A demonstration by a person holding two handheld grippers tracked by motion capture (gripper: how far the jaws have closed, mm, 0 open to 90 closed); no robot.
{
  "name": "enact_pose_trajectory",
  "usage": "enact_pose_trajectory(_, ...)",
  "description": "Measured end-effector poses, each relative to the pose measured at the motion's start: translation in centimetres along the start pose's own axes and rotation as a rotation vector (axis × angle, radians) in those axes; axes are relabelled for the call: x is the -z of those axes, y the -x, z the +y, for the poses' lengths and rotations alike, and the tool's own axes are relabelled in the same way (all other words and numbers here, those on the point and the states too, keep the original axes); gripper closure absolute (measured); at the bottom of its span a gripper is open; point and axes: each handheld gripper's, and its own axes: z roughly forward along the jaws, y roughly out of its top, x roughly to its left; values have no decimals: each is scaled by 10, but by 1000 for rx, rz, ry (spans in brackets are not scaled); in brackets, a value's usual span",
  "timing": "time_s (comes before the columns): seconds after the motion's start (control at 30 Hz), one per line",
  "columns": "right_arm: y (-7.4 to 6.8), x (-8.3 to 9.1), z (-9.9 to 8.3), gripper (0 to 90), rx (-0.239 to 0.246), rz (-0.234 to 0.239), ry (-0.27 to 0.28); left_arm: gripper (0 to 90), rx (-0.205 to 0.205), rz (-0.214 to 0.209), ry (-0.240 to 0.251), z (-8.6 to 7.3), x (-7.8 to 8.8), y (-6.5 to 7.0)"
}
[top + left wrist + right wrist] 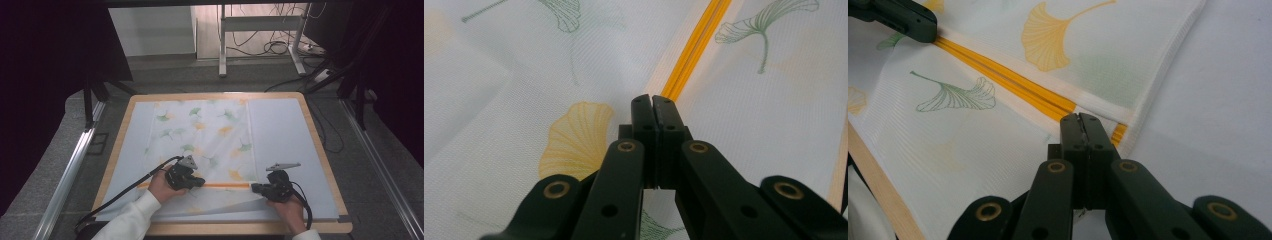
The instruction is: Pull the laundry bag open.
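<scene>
left fingers [200, 181] — clamped on cloth [200, 130] at orange stripe [225, 185] | right fingers [256, 188] — clamped at stripe's other end, keeping my fold taut

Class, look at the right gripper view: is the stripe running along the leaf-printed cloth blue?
No. The stripe on the leaf-printed cloth is orange-yellow, running from the far gripper down to the near jaws.
</scene>
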Motion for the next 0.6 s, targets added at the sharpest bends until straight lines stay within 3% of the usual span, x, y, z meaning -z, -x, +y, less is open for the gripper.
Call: enact_pose_trajectory(0.6, 1, 0, 0, 899, -3, 4, 3, 900, 10, 17, -12, -10, 11, -6)
